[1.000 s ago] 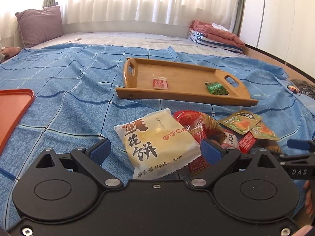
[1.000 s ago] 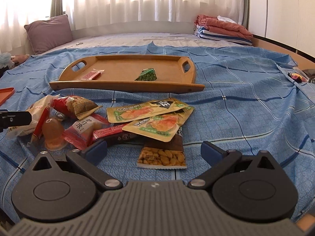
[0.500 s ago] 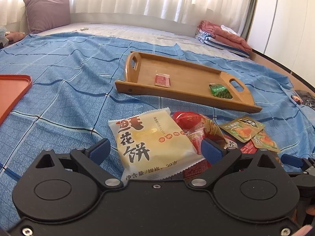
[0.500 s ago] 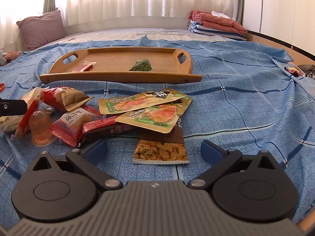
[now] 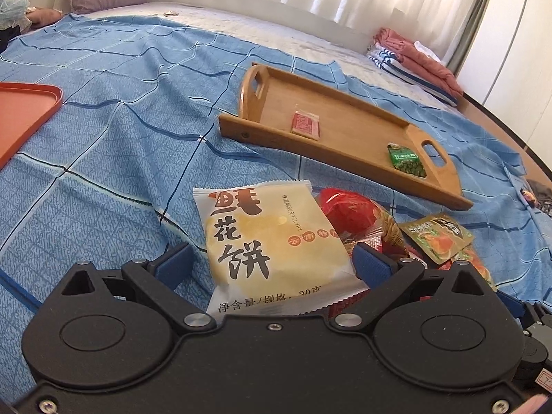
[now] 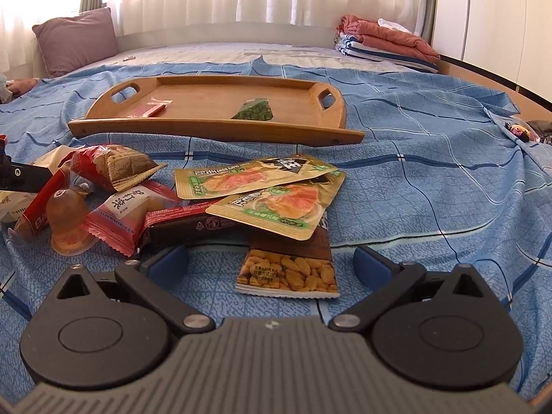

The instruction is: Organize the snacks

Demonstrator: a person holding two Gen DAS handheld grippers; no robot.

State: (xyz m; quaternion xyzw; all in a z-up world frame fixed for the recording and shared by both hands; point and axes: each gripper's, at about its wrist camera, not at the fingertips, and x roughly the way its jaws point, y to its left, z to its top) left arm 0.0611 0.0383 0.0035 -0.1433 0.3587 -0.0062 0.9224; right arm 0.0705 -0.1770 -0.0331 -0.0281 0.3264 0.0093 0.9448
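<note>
A pile of snack packets lies on the blue bedspread. My left gripper [image 5: 272, 265] is open, its blue pads on either side of a yellow flower-cake packet [image 5: 272, 241]. My right gripper [image 6: 272, 264] is open over a peanut packet [image 6: 288, 272], which lies under two green-and-orange pouches [image 6: 276, 200]. A wooden tray [image 6: 214, 127] behind the pile holds a red packet [image 6: 148, 108] and a green pea packet [image 6: 255, 110]; it also shows in the left wrist view [image 5: 345, 158].
A red puffed bag [image 6: 110, 169], a jelly cup [image 6: 67, 217], a pink packet [image 6: 127, 214] and a dark bar [image 6: 193, 224] lie left of the right gripper. An orange tray [image 5: 24, 114] sits far left. Folded blankets [image 6: 386, 45] and a pillow [image 6: 76, 41] lie at the back.
Both grippers have moved forward and lower toward the pile. The flower-cake packet now sits between the left pads; the peanut packet now sits between the right pads.
</note>
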